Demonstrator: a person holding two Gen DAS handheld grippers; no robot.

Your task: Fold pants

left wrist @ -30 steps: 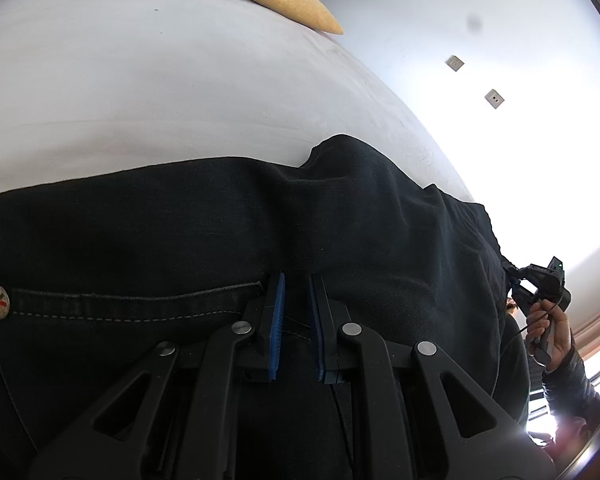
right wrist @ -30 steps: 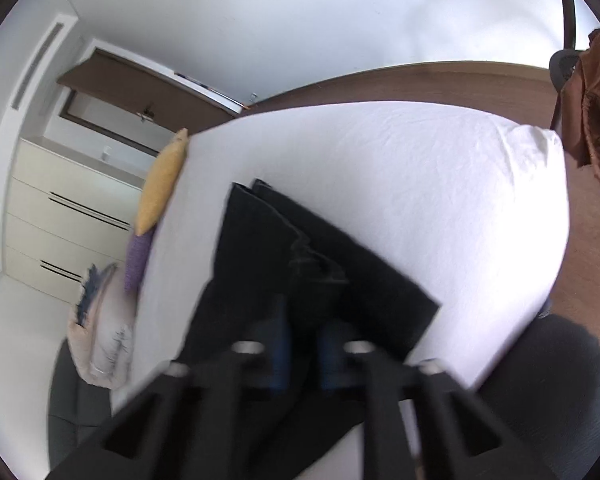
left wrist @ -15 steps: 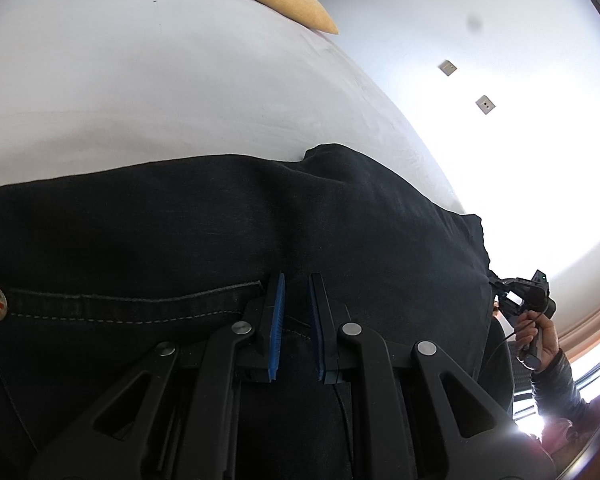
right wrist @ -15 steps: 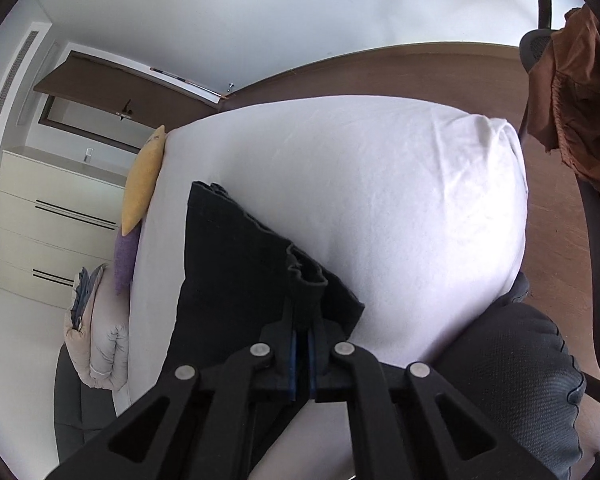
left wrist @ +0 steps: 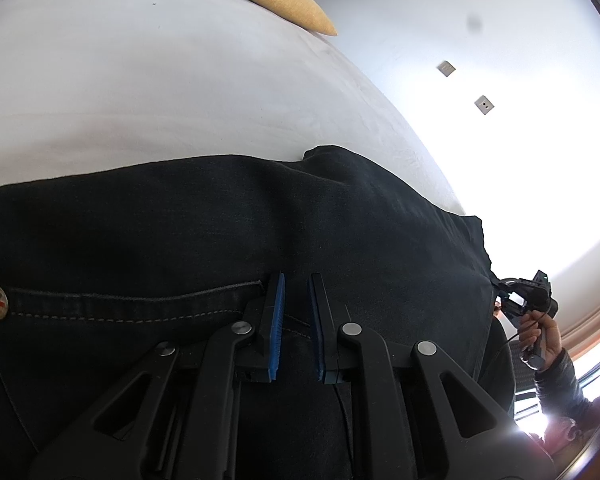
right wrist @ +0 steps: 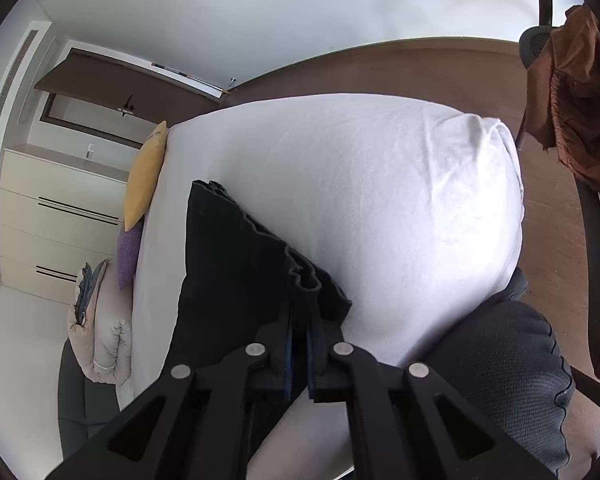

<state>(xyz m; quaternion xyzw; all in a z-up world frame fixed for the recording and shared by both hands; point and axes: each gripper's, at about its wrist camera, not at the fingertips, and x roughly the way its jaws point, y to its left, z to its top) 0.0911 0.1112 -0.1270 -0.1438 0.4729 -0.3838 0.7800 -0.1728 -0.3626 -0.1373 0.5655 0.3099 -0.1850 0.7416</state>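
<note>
between both grippers' pads, apparently: pants (left wrist: 260, 220)

Beyond the black pants (right wrist: 236, 264) the white bed (right wrist: 380, 200) lies bare and open. Yellow pillow (right wrist: 144, 176) and purple pillow (right wrist: 129, 252) crowd its far edge (a dark chair (right wrist: 512, 360) blocks the near corner).

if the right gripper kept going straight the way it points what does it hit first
The right gripper is already shut on the black pants. Going straight on would likely push into that cloth, then the white bed beneath; depth is unclear.
</note>
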